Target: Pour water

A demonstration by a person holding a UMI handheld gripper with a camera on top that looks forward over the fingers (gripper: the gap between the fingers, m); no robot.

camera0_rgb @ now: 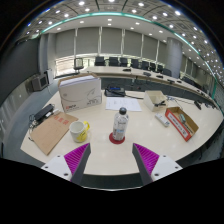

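Bottle point(120, 123) sits upright on a small red coaster point(117, 139) near the middle of the white table point(110, 155), just ahead of our gripper point(112, 158) and roughly in line with the gap between the fingers. We've got the fingers spread wide, purple pads point(77, 155) facing each other, nothing held and nothing touching them. It's a clear plastic bottle with a white cap and a label band around the middle; can't really tell how full it is. A yellow mug point(79, 131) stands off to its left, handle toward the bottle, next to a brown envelope point(53, 130). Behind those there's a white box point(80, 93), and over to the right a reddish box point(183, 122) lies flat. Papers point(124, 102) are beyond the bottle.
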